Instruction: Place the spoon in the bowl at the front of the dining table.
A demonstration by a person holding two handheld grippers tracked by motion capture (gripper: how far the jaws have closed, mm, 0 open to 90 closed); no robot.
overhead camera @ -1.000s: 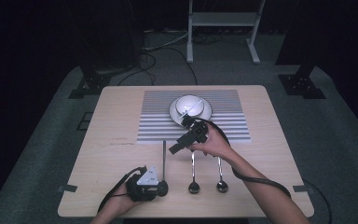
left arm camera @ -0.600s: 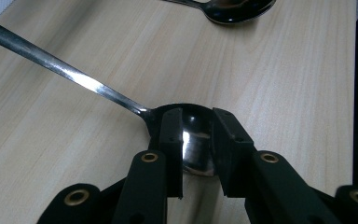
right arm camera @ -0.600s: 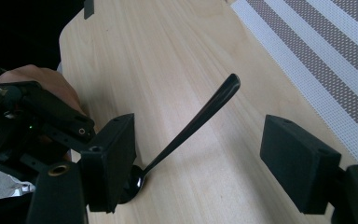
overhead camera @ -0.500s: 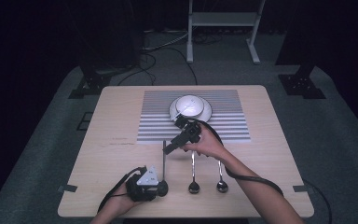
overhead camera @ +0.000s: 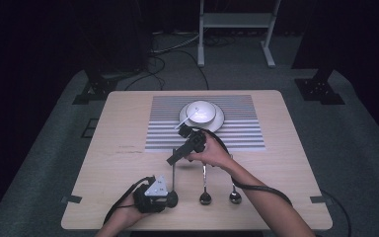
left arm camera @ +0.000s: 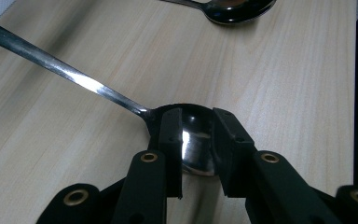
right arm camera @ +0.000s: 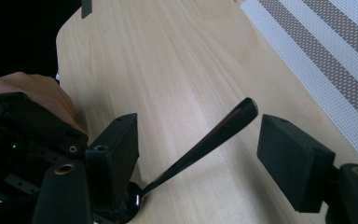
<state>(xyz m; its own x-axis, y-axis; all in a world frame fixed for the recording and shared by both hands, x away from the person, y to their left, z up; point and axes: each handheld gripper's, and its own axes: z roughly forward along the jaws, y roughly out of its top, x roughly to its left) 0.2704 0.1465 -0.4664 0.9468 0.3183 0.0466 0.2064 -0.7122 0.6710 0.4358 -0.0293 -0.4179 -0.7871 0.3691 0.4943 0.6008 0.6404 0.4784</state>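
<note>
A metal spoon [overhead camera: 173, 178] lies on the wooden table [overhead camera: 128, 163], its bowl toward the front edge. My left gripper [overhead camera: 168, 198] is shut on that bowl; in the left gripper view the pads [left arm camera: 170, 135] clasp the bowl's sides while the handle [left arm camera: 74, 77] runs away to the upper left. My right gripper [overhead camera: 174, 158] hovers open at the handle's far end. Seen from the right gripper view, the dark handle tip [right arm camera: 242, 114] stands between the wide-apart jaws of this gripper [right arm camera: 198, 137], touching neither.
Two more spoons [overhead camera: 205, 190] [overhead camera: 234, 191] lie parallel to the right of the held one. A white bowl [overhead camera: 201, 111] on a plate [overhead camera: 219, 121] sits on the striped mat [overhead camera: 246, 133] at the back. My left hand [right arm camera: 32, 91] is close by.
My right gripper has moved left and toward the front, away from the bowl, down to the spoon's handle tip. The left gripper has stayed put on the spoon's bowl.
</note>
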